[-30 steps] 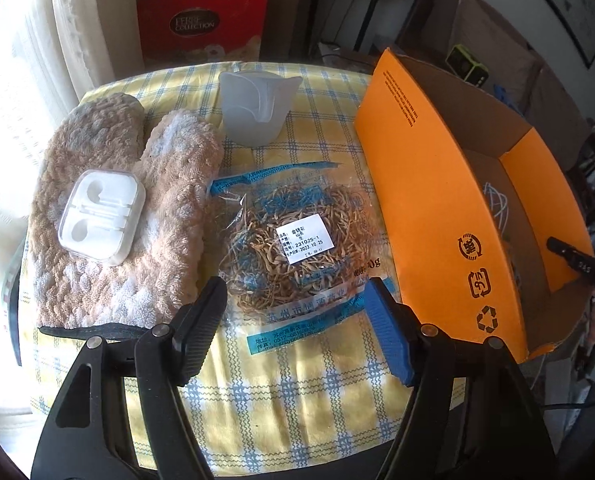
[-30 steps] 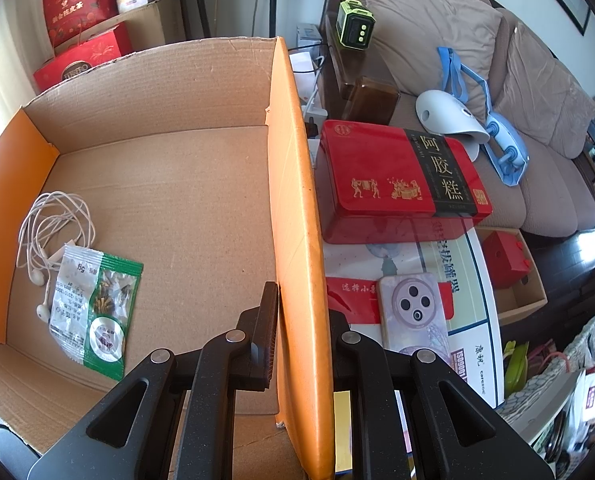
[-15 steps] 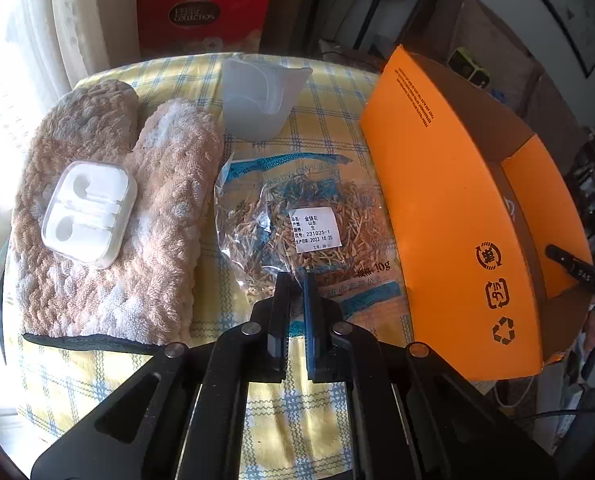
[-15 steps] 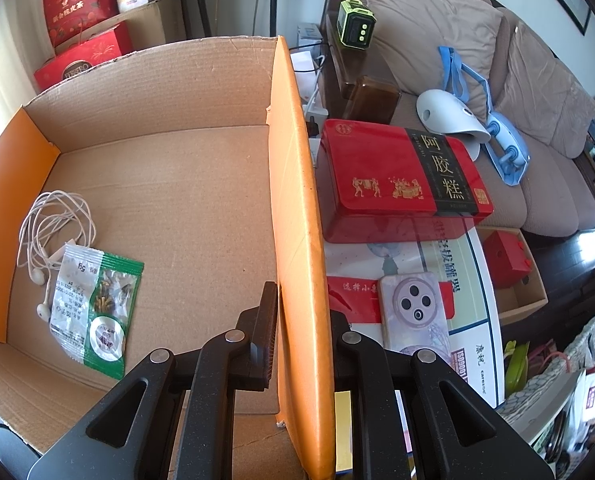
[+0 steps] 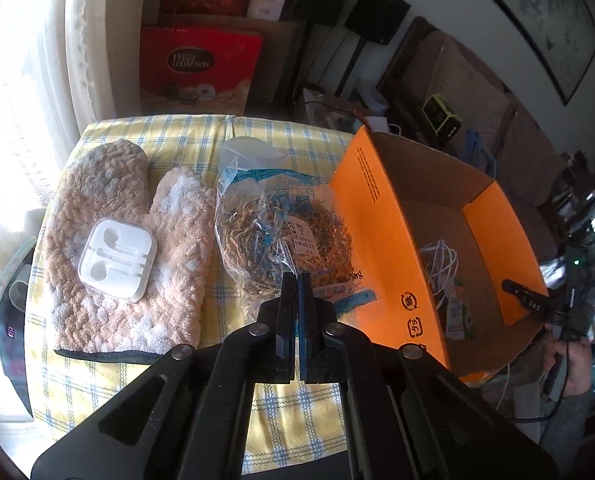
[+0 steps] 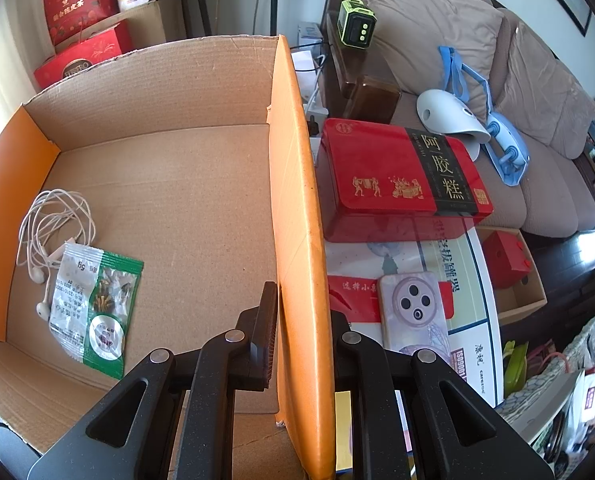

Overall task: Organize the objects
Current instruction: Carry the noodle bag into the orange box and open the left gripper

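A clear bag of dried yellow-brown herbs (image 5: 281,232) hangs crumpled above the checked tablecloth (image 5: 177,136), its lower edge pinched in my left gripper (image 5: 297,280), which is shut on it. To its right stands an open orange cardboard box (image 5: 381,240). My right gripper (image 6: 301,300) is shut on the box's orange side wall (image 6: 293,160), one finger inside and one outside. Inside the box lie white earphones (image 6: 53,224) and a green sachet (image 6: 97,304).
A fluffy beige oven mitt (image 5: 137,308) lies left of the bag with a white earphone case (image 5: 116,261) on it. A translucent cup (image 5: 249,152) stands behind the bag. Right of the box are a red tin (image 6: 397,176) and a phone (image 6: 413,312).
My left gripper's jaws came together on the bag's near edge, then rose, pulling the bag up off the cloth so it crumpled. The right gripper and the box stayed put.
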A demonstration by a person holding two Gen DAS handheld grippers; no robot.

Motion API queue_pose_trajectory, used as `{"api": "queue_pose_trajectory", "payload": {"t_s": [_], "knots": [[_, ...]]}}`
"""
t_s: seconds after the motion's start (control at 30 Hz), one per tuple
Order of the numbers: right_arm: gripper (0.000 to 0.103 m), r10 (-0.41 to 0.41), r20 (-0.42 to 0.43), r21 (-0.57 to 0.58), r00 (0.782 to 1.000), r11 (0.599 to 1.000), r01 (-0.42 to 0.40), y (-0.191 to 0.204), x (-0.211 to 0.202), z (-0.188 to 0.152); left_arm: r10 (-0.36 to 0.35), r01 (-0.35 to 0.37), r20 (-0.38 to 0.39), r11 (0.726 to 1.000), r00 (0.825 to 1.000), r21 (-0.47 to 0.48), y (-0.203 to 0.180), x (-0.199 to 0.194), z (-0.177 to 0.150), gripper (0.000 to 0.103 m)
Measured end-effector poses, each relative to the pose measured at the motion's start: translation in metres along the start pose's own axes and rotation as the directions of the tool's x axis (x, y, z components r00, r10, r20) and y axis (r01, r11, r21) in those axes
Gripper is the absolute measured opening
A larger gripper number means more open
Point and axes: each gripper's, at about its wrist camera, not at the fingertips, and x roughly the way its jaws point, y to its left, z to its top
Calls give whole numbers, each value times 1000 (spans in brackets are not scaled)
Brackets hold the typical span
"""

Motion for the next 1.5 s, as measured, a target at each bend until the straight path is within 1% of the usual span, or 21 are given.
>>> {"api": "queue_pose_trajectory", "payload": {"t_s": [0.23, 0.33, 0.43, 0.57, 0.67, 0.8, 1.03, 1.33, 1.4, 1.5], "knots": [[13, -8, -6, -8, 1000, 1000, 8, 0, 0, 0, -48, 46, 74, 999, 996, 28, -19, -35, 21, 1], [12, -7, -6, -5, 1000, 1000, 7, 0, 0, 0, -80, 76, 94, 996, 992, 47, -31, -46, 29, 1], [12, -4, -6, -3, 1000, 1000, 4, 0, 0, 1, -132, 127, 88, 990, 987, 67, -47, -49, 36, 1], [12, -3, -5, -2, 1000, 1000, 3, -1, -1, 2, -169, 160, 70, 980, 983, 120, -79, -45, 38, 1], [12, -3, -4, -2, 1000, 1000, 3, -1, -1, 2, -184, 175, 48, 972, 982, 156, -104, -34, 39, 1], [12, -1, -6, 7, 1000, 1000, 1, -1, -1, 2, -203, 200, 2, 966, 979, 164, -129, -10, 39, 1], [11, 19, -9, 19, 1000, 1000, -19, -4, -3, 1, -227, 237, -74, 952, 971, 194, -170, 29, 25, 1], [11, 29, -5, 23, 1000, 999, -29, -6, -3, 1, -235, 268, -175, 942, 956, 201, -211, 72, 5, 1], [11, 30, -4, 24, 1000, 999, -30, -6, -3, 1, -237, 276, -199, 940, 951, 201, -217, 80, -1, 1], [11, 33, -3, 26, 999, 999, -33, -6, -3, 0, -229, 275, -222, 939, 948, 205, -222, 90, -10, 1]]}}
